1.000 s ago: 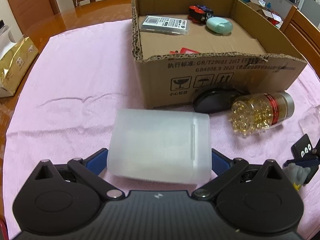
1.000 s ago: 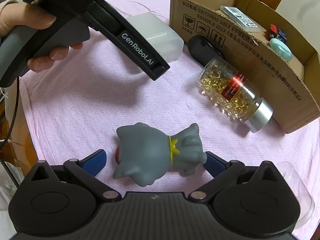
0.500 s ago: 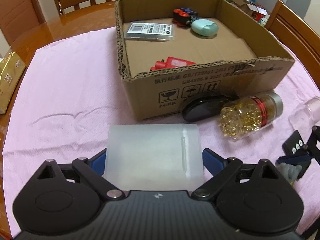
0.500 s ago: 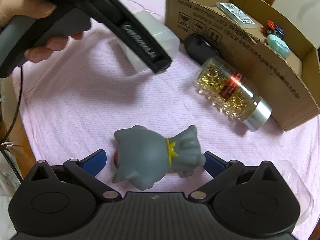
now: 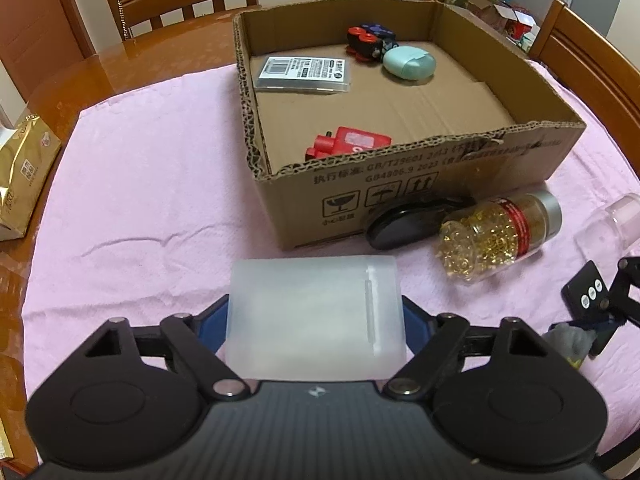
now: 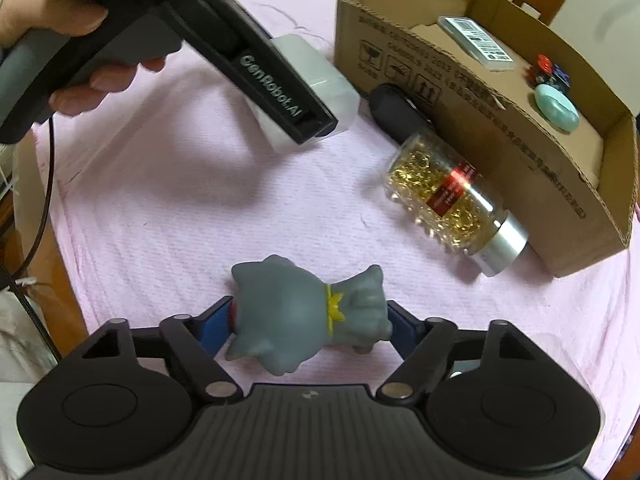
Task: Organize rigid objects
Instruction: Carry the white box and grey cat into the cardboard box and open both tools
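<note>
Right now the left gripper [image 5: 315,322] is closing its jaws around a frosted plastic box [image 5: 314,314] lying on the pink cloth [image 5: 152,208], blue pads touching its sides. Meanwhile the right gripper [image 6: 308,322] is closing on a gray toy figure [image 6: 304,314] on the cloth, near the cardboard box [image 6: 500,128].

The left gripper [image 5: 316,316] is closing its jaws on the frosted plastic box [image 5: 314,316]; a second ago the blue pads stood clear of its sides, and now they sit right against them. The right gripper [image 6: 308,320] does likewise with the grey toy figure [image 6: 308,312], its jaws closing in from wide apart until the pads meet head and feet. The box looks squarer to the left gripper than before.
</note>
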Demonstrator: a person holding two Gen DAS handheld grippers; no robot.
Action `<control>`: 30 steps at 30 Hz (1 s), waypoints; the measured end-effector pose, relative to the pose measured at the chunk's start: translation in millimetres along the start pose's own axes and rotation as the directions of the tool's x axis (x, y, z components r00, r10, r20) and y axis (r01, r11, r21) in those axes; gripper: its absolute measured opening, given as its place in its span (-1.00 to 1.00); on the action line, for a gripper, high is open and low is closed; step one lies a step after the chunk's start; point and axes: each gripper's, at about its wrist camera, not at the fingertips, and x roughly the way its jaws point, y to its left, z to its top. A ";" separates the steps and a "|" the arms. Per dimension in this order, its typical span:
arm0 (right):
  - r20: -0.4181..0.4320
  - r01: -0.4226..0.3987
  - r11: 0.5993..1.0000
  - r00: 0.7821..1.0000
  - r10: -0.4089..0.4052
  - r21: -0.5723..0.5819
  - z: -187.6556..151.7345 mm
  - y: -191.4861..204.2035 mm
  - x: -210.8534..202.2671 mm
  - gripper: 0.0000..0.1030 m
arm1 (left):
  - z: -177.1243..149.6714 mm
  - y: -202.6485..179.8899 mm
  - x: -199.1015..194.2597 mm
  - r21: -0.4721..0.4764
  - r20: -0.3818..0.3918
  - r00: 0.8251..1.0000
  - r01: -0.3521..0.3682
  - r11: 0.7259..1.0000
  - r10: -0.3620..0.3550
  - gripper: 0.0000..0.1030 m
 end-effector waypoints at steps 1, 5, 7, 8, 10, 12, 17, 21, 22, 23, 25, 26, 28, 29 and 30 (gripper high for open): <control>-0.001 0.001 1.000 1.000 -0.001 0.000 0.3 0.2 0.0 0.53 | 0.1 0.1 0.1 0.003 -0.001 1.000 0.001 1.000 -0.001 0.60; -0.008 0.008 1.000 1.000 -0.008 0.008 1.4 0.0 -0.3 0.52 | 0.9 -0.3 0.4 0.015 -0.004 1.000 0.004 1.000 -0.004 0.60; -0.007 0.012 1.000 1.000 -0.012 0.016 0.4 -0.6 -1.3 0.51 | 1.5 -0.3 0.3 0.020 -0.007 1.000 0.009 1.000 -0.009 0.60; -0.006 0.009 1.000 1.000 -0.009 0.018 -0.1 -1.0 -2.2 0.51 | 1.7 -0.1 -0.1 0.023 -0.009 1.000 0.013 1.000 -0.013 0.60; -0.003 0.004 1.000 1.000 -0.004 0.024 -0.9 -3.0 -5.4 0.51 | 1.7 0.4 -2.0 0.026 -0.011 1.000 0.024 0.999 -0.024 0.60; 0.002 -0.001 1.000 1.000 0.000 0.032 -0.4 -5.4 -8.1 0.51 | 1.9 0.4 -5.2 0.032 -0.009 1.000 0.029 0.999 -0.029 0.60; 0.015 0.011 0.999 1.000 -0.011 0.043 1.4 -9.3 -15.2 0.50 | 3.9 -0.9 -18.4 0.067 -0.003 0.999 0.038 0.997 -0.038 0.60; 0.025 0.002 0.998 1.000 -0.004 0.065 4.1 -14.9 -22.5 0.50 | 6.1 -1.1 -36.4 0.100 0.001 0.998 0.060 0.993 -0.060 0.60; 0.030 0.002 0.998 1.000 -0.004 0.070 5.1 -16.7 -24.7 0.50 | 6.8 -1.4 -40.6 0.110 0.001 0.998 0.063 0.992 -0.064 0.60; 0.037 0.002 0.997 0.999 -0.005 0.077 6.2 -19.2 -28.0 0.50 | 7.8 -1.8 -45.1 0.121 -0.002 0.998 0.064 0.991 -0.065 0.60; 0.053 -0.004 0.996 0.999 -0.001 0.088 9.0 -24.2 -36.1 0.50 | 10.3 -3.3 -55.0 0.144 -0.006 0.998 0.059 0.988 -0.059 0.60; 0.064 -0.003 0.995 0.998 -0.003 0.095 11.2 -27.7 -40.8 0.50 | 11.8 -3.6 -59.9 0.153 0.001 0.998 0.057 0.987 -0.058 0.60; 0.082 0.013 0.995 0.996 -0.021 0.099 16.0 -34.2 -48.8 0.50 | 14.9 -4.1 -69.5 0.167 0.017 0.998 0.059 0.984 -0.063 0.60; 0.090 0.022 0.995 0.995 -0.031 0.101 18.8 -38.2 -52.3 0.50 | 17.1 -4.1 -73.6 0.170 0.026 0.997 0.062 0.984 -0.067 0.60; 0.103 0.034 0.994 0.994 -0.045 0.105 21.6 -42.8 -56.8 0.50 | 20.2 -3.8 -77.0 0.170 0.035 0.997 0.064 0.983 -0.071 0.60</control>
